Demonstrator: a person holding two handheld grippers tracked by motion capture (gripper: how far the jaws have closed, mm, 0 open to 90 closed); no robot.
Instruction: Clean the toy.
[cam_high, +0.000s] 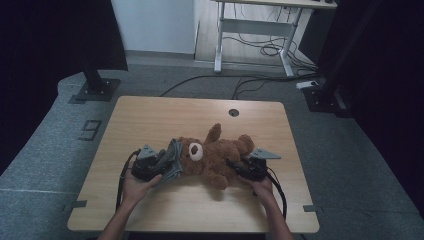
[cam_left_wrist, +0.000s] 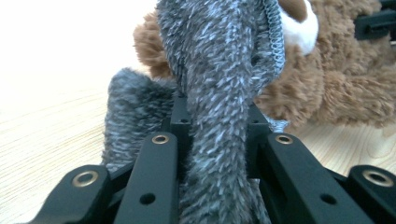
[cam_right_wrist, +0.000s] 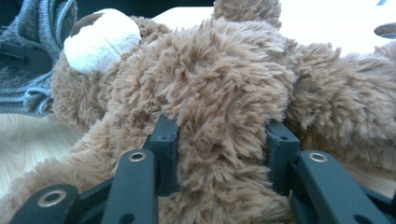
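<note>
A: High view first: where is the teddy bear (cam_high: 217, 155)?

B: It lies on its back across the middle of the wooden counter (cam_high: 150, 117), head toward the person's left, white muzzle up, one limb raised toward the far edge. A grey fuzzy garment (cam_high: 172, 162) sits at its head end.

A: What are the left tongs (cam_high: 162, 162) doing?

B: They are clamped on that grey garment. In the left gripper view a thick fold of the grey fabric (cam_left_wrist: 219, 93) runs up between the two black jaws, which press on it from both sides, nearly closed. A ribbed knit edge shows along the fold, just beside the bear's (cam_left_wrist: 327, 79) muzzle.

A: And the right tongs (cam_high: 235, 167)?

B: They grip the bear itself. In the right gripper view a tuft of its brown plush body (cam_right_wrist: 224, 102) fills the gap between the jaws, and both jaw tips are sunk into the fur at a medium width.

A: Where are the hands?

B: The left hand (cam_high: 137, 182) holds its tool at the bear's head end, the right hand (cam_high: 260, 185) at the leg end, both near the counter's near side. Grey fabric (cam_right_wrist: 32, 60) also shows at the upper left of the right gripper view, beyond the muzzle.
</note>
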